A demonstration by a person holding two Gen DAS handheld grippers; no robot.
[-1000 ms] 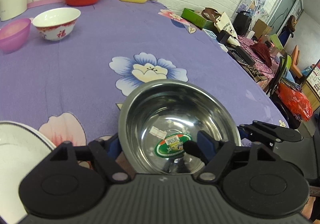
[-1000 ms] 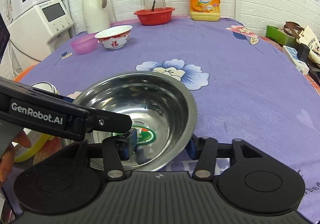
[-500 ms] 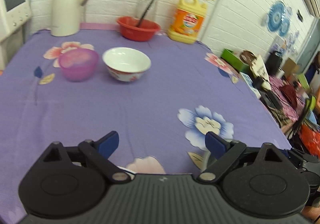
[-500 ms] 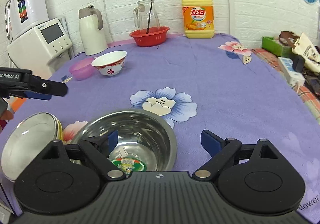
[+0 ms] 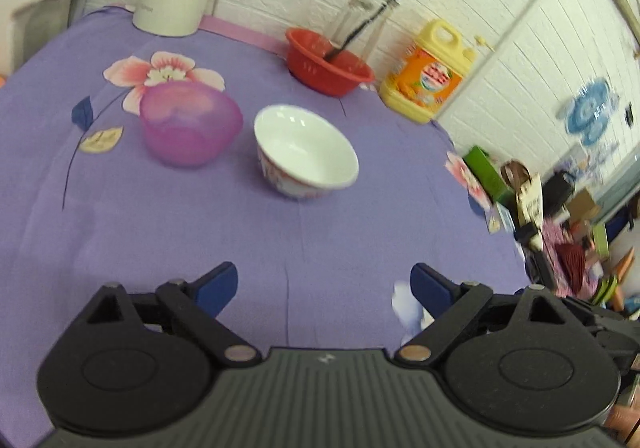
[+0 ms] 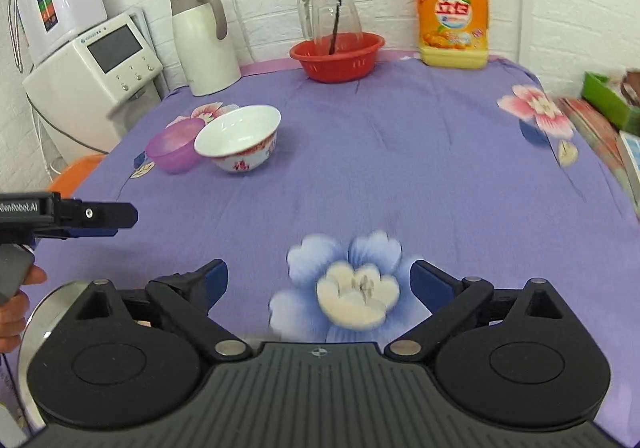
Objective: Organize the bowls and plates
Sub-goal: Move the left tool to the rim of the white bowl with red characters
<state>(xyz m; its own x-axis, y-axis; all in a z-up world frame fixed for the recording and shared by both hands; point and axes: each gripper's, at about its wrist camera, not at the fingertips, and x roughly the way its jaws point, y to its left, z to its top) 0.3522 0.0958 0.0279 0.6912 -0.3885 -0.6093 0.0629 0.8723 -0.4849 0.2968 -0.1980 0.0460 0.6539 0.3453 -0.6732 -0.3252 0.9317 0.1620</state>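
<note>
A white bowl with red pattern (image 5: 307, 156) stands on the purple tablecloth, right of a translucent pink bowl (image 5: 190, 124). Both also show in the right wrist view, the white bowl (image 6: 239, 138) and the pink bowl (image 6: 174, 145). My left gripper (image 5: 324, 288) is open and empty, above the cloth short of the two bowls; it also shows in the right wrist view (image 6: 96, 216) at the left. My right gripper (image 6: 319, 280) is open and empty over a blue flower print. A steel rim (image 6: 40, 308) shows at the lower left, mostly hidden.
A red basket (image 6: 337, 56) with a glass jug (image 6: 329, 14), a yellow detergent bottle (image 6: 452, 12) and a white kettle (image 6: 204, 44) stand along the back wall. A white appliance (image 6: 96, 64) stands beyond the table's left edge. Clutter (image 5: 532, 200) lies off the right edge.
Both grippers have let go of the steel bowl and opened. The left gripper has moved forward toward the white and pink bowls. The right gripper has risen and the steel bowl has left its view.
</note>
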